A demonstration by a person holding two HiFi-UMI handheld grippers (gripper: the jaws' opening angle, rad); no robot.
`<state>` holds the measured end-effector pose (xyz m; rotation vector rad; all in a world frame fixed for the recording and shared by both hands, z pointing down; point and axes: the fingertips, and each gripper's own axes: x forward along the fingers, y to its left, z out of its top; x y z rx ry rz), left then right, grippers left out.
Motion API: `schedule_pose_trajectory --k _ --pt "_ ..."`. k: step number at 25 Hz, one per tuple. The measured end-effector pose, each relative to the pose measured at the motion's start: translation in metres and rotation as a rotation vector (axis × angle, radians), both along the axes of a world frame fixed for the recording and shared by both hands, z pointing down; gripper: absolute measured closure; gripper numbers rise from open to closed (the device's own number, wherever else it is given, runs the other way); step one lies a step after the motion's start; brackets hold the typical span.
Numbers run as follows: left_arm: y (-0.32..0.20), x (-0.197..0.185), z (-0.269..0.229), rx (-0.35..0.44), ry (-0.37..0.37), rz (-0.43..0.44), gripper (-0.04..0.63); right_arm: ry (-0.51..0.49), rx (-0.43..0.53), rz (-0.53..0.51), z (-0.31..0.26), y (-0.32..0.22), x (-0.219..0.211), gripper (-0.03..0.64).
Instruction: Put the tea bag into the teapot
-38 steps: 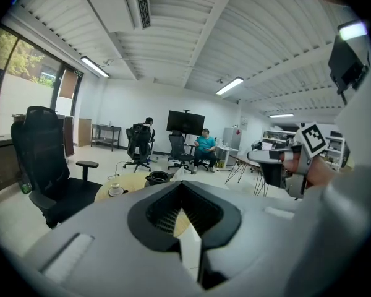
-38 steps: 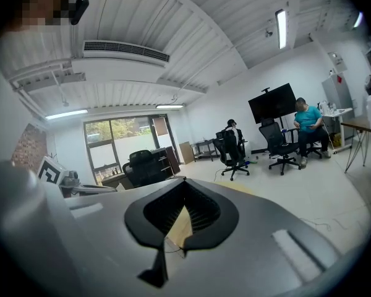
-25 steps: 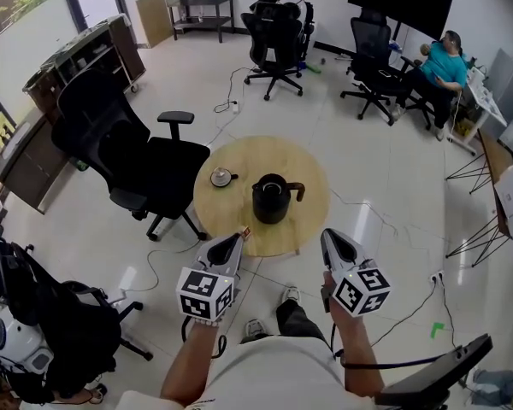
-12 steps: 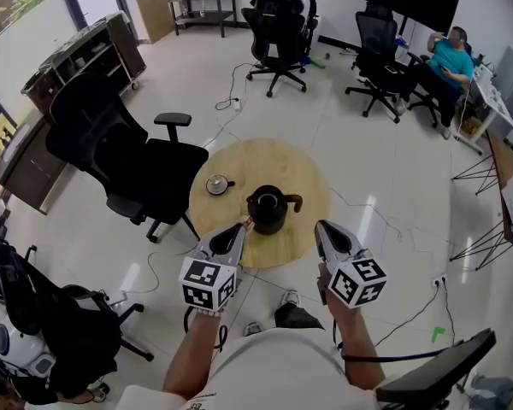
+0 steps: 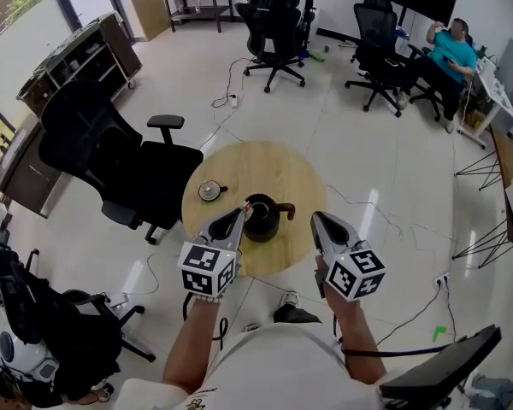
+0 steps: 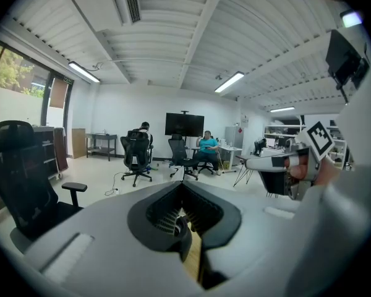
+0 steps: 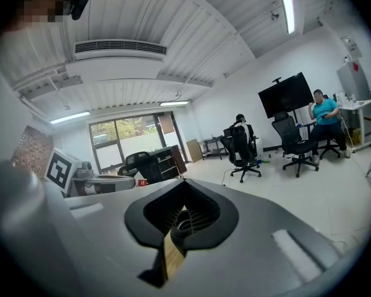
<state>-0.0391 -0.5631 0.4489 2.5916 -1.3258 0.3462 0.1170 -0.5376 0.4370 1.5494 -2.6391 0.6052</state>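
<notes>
Moved up since a second ago: left tool (image 5: 242, 214), from the near edge of the counter (image 5: 274, 165) to the rim of the teapot (image 5: 265, 227).
Left tool: jaws pinched on the tea bag (image 5: 247, 211), a small pale scrap at its tip, over the rim.
Right tool (image 5: 315, 218): jaws together, nothing held.
Teapot: black, squat, round, brown curved handle; sits between the two tool tips; mouth open, contents not discernible.
Lid (image 5: 209, 190): round, metallic, knobbed; left of the left tool.
Counter: round, pale wood grain.
</notes>
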Motion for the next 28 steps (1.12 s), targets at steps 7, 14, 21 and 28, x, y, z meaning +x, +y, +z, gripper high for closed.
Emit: schedule_pose_trajectory --k 7,14,21,28 --pt "-0.022 0.014 0.012 -0.025 -0.022 0.0 0.583 -0.002 -0.015 -0.015 0.004 -0.018 0.008 0.627" --pt "-0.042 0.022 0.054 -0.104 -0.049 -0.011 0.581 0.001 -0.049 -0.031 0.019 -0.033 0.017 0.627" --pt "-0.059 0.028 0.102 -0.202 -0.073 -0.031 0.581 0.003 -0.097 -0.031 0.04 -0.048 0.034 0.627" --pt "-0.067 0.028 0.134 -0.268 -0.098 -0.043 0.581 0.005 -0.138 -0.027 0.058 -0.062 0.047 0.627"
